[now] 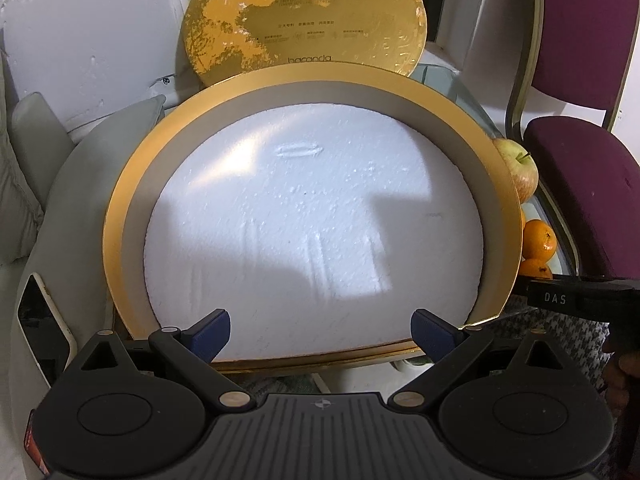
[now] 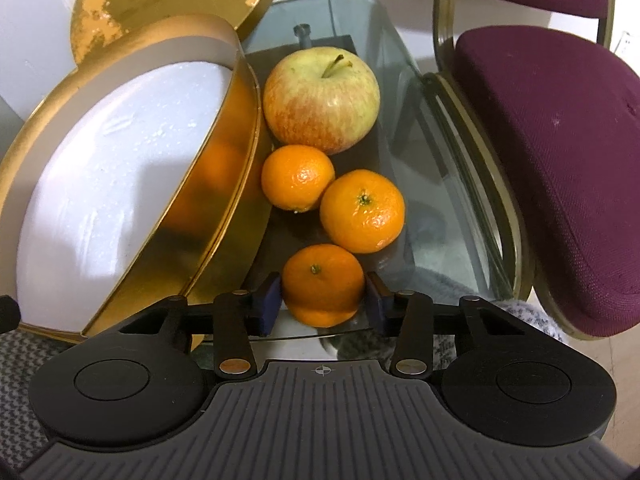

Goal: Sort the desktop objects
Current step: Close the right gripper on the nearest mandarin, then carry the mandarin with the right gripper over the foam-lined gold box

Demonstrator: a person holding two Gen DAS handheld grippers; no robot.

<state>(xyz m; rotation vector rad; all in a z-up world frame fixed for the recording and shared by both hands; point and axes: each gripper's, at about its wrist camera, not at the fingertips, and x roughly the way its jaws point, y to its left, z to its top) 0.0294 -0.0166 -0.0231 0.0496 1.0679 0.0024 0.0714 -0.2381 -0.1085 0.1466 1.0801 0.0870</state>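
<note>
Glass counter [image 2: 404,92] in a cramped, white-walled room.
Beside the counter on the right, a maroon upholstered chair [image 2: 560,168] with a brass-coloured frame; on the left, grey cushions [image 1: 36,140] against a scuffed white wall [image 1: 88,32]; below, houndstooth fabric [image 1: 560,332]; patches of light and soft shadow throughout.

The round box [image 1: 120,216] has a gold rim and a white foam base, and its lid [image 1: 304,16] at the frame's top is gold with worn orange patches. The apple [image 2: 320,100] is yellow-green streaked red, three mandarins [image 2: 362,210] orange, the chair [image 2: 552,168] maroon with a brass-coloured frame.
</note>
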